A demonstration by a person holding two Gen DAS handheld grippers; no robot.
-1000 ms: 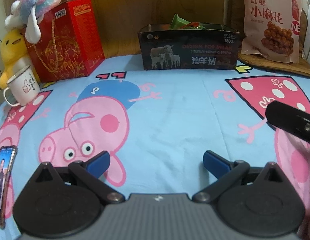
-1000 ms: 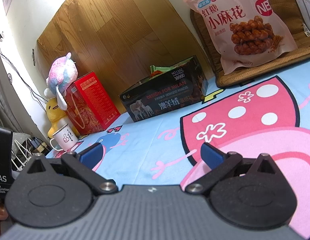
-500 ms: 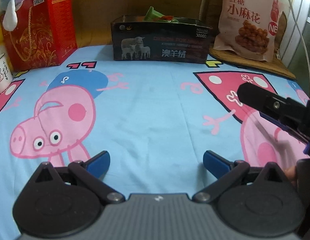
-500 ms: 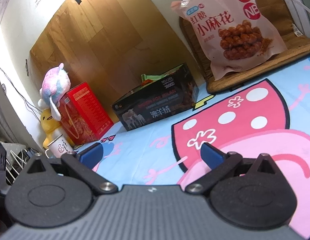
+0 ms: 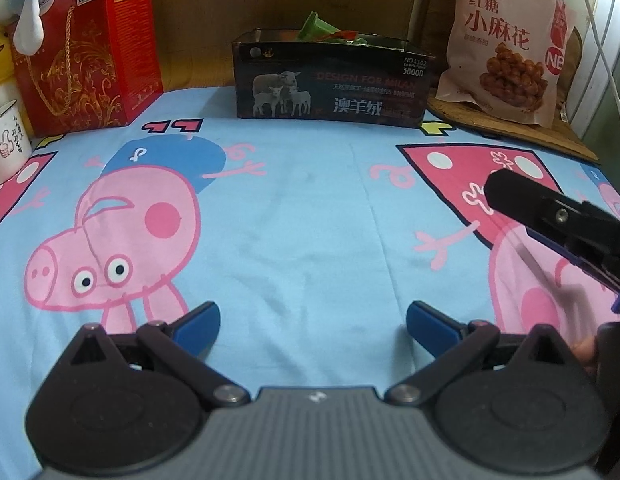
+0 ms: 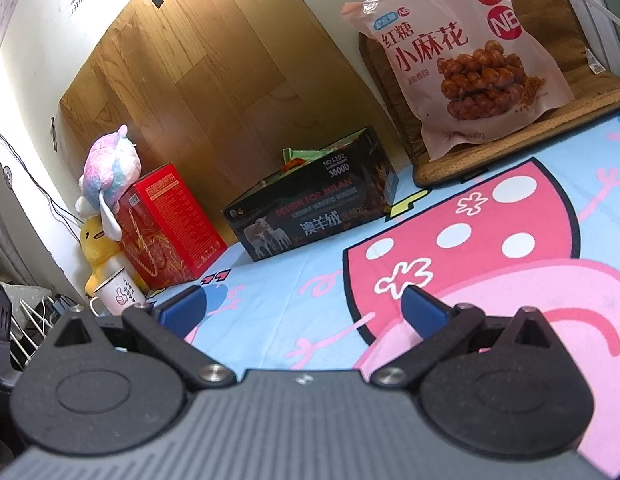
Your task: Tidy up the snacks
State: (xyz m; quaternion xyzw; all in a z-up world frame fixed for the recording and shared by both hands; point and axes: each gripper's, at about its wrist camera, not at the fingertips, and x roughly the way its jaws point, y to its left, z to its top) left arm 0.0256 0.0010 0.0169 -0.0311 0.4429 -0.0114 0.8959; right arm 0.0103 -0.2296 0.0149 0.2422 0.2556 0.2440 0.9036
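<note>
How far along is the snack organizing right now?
Partly done: some wrapped snacks already sit in the dark sheep-print box. In hand: nothing; the left gripper and right gripper are both open and empty. Left: the big pink snack bag leans on a mat beside the box.

Two boxes — one dark box (image 5: 331,80), one red box (image 5: 88,50) — one snack bag (image 5: 505,40), one mug (image 5: 6,142), two plush toys (image 6: 106,168).

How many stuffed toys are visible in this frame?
2, both at the far left by the red box: a pink-and-blue plush sits atop it, and a yellow plush stands beside it behind the mug. Others may be hidden.
</note>
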